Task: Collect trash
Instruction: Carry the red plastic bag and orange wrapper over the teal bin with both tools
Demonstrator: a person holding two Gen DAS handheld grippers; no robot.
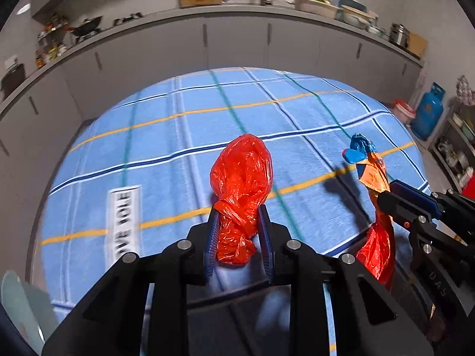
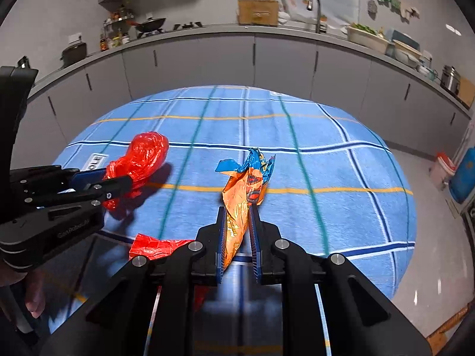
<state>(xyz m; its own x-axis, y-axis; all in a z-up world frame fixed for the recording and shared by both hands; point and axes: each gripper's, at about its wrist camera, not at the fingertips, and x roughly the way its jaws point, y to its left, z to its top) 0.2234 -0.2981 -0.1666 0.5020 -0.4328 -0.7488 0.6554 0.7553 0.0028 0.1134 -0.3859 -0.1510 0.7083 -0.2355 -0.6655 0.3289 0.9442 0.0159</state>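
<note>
Across the back of both views we see a long grey kitchen counter [image 2: 207, 34] with cupboards below, a tap [image 2: 314, 9], a cardboard box [image 2: 257, 12] and a wok [image 2: 150, 24] on top. Nearer to us lies a round table under a blue checked cloth [image 2: 341, 178], crossed by yellow, green and dark blue lines, with a white printed label [image 1: 124, 222] on it. At the far right stands a blue gas bottle [image 1: 429, 111].

We hold the left gripper [image 1: 237, 216] over the near part of the cloth, its blue-padded fingers pinching the twisted neck of a knotted red plastic bag [image 1: 242, 175]; the bag's swollen end juts out past the fingertips, above the cloth. In the right wrist view the same bag [image 2: 142, 157] casts a shadow on the cloth beside it.

Our right gripper [image 2: 237, 222] is pressed onto a crumpled orange and blue snack wrapper [image 2: 246, 187], which sticks up between the fingers. Below it, near the table's edge, another piece of red plastic [image 2: 157, 247] shows, partly hidden by the gripper; we cannot tell what it rests on.
</note>
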